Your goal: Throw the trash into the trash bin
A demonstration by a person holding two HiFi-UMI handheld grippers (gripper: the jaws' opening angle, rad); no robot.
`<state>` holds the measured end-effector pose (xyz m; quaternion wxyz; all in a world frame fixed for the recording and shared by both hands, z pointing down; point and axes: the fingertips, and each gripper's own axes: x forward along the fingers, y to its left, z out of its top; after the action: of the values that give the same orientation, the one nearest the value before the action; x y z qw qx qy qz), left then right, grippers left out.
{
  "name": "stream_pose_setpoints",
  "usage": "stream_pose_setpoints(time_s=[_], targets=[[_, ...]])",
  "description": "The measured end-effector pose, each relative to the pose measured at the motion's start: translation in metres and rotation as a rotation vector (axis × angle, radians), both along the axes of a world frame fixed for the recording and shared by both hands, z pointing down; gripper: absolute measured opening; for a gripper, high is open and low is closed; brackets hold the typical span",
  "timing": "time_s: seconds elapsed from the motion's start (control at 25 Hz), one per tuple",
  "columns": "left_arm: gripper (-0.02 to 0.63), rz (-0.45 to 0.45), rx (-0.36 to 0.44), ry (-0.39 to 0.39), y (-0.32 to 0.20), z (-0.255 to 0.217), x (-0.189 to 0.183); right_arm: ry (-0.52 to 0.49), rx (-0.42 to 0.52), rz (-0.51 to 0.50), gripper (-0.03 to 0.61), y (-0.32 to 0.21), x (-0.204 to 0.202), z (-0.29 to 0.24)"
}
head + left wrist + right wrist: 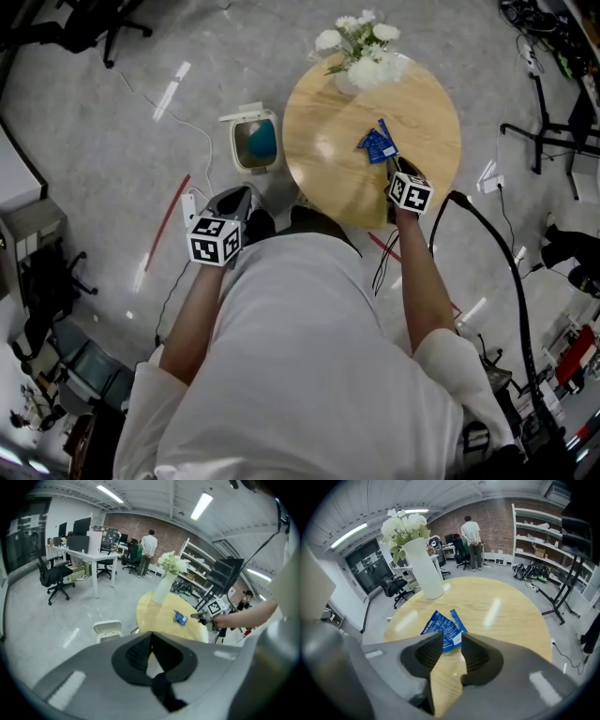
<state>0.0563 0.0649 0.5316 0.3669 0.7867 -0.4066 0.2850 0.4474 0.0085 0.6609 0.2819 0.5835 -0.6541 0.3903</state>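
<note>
Head view looks down on a round wooden table (323,164) with a crumpled blue wrapper (378,143) lying on it toward the right side, well apart from a white vase (370,73) of white flowers (361,33) at the far edge. The right tool (395,162) reaches over the near edge of the table and points down at the wrapper, its tips just beside it. Right gripper view shows its jaws standing apart with bare wood in the gap; the near corner of the wrapper lies at the tips, and the pads do not press on it

A white trash bin (254,141) stands on the grey floor (112,150) just to the left of the table, its top open and a blue-green inside showing. The left tool (239,195) hangs off the table, near the bin and on the person's side of it, angled downward. Left gripper view shows its jaws together at the tips, with nothing between them

At the far end of the room a person (471,534) stands by the desks, back turned
</note>
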Motion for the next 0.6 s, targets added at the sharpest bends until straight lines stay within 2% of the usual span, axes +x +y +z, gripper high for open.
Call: stream_pose_setpoints(time_s=[0.6], targets=[[0.005,-0.053,-0.033,-0.024,-0.002,0.01,-0.002,0.027,-0.105,-0.062,0.146,-0.013,0.02,0.04]])
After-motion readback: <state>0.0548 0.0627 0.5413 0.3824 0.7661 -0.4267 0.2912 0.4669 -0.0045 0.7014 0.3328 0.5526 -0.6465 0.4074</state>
